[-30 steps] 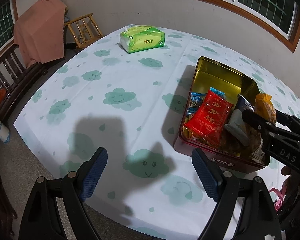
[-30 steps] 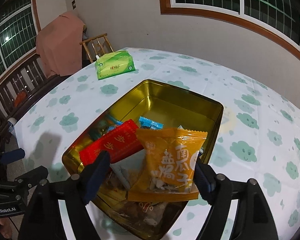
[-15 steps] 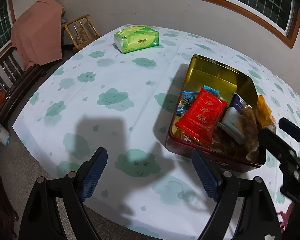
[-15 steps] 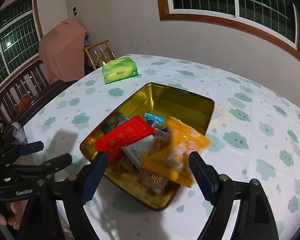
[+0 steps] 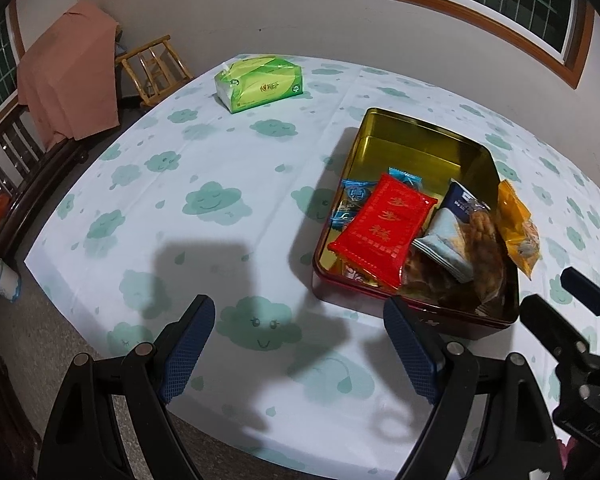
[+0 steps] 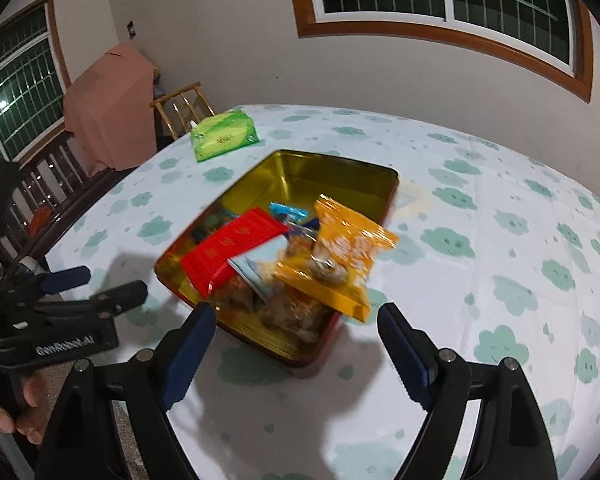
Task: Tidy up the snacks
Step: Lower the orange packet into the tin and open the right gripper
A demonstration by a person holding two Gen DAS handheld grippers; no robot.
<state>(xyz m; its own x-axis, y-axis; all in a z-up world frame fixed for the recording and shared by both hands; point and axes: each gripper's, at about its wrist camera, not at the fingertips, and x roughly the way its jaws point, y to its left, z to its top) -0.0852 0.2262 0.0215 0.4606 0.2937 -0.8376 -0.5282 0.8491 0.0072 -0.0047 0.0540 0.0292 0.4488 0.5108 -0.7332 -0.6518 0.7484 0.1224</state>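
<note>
Both the left claw point(image 5: 300, 354) and the right claw point(image 6: 296, 354) are wide open and empty, the right one having just opened, and the orange snack packet point(image 6: 336, 258) lies on the tin point(image 6: 340, 168).

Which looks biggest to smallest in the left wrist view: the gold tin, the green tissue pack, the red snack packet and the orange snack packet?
1. Gold tin
2. Red snack packet and green tissue pack: alike in the picture, and the pack lies farther away, so unranked
3. Orange snack packet, seen partly edge-on
</note>
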